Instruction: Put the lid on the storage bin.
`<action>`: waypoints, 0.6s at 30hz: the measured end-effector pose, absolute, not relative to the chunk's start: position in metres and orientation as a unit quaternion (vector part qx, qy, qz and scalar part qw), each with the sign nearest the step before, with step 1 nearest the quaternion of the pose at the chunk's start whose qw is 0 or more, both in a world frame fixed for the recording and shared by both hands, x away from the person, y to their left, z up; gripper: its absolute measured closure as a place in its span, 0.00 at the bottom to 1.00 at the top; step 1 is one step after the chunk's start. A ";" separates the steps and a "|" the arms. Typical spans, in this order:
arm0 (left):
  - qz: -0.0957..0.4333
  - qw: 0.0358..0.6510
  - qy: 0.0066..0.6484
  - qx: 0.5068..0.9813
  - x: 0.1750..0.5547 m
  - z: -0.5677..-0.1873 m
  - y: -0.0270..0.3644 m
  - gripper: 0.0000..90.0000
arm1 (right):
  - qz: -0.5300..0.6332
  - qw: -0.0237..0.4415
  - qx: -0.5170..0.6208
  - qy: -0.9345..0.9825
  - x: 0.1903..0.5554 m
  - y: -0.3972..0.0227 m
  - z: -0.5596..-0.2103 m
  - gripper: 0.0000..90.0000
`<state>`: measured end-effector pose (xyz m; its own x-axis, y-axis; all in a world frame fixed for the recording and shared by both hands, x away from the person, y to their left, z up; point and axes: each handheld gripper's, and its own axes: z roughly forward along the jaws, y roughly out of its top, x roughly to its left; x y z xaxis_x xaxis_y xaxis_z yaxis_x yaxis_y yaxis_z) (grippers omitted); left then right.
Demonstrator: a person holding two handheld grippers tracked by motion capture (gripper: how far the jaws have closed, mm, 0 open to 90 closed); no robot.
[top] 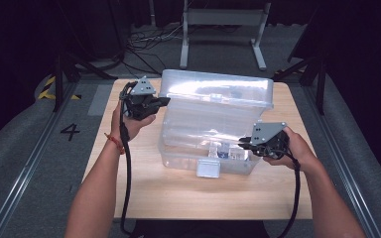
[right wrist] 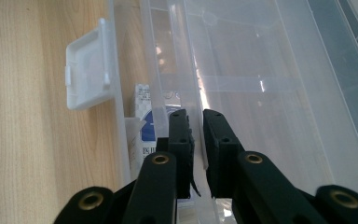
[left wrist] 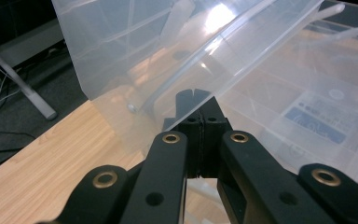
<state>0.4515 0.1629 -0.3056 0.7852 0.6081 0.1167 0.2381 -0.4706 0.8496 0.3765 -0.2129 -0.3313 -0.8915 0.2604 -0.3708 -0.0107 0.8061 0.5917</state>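
Lid [top: 213, 91] of the clear storage box [top: 206, 148] stands raised over the table's [top: 144, 193] middle. My left hand-held gripper [top: 164, 101] is clamped on its left edge; my right hand-held gripper [top: 243, 143], jaws narrow, pinches the box's right rim near the front. I judge we're mid-opening: next, swing the lid back while steadying the box.
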 end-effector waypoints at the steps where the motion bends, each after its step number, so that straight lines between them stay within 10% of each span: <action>1: 0.208 0.446 0.254 0.833 0.450 -0.306 0.163 1.00 | 0.305 0.223 0.068 0.923 0.376 -0.214 -0.332 0.92; 18: 0.207 0.440 0.229 0.844 0.433 -0.318 0.165 1.00 | 0.317 0.241 0.087 0.913 0.360 -0.235 -0.340 0.93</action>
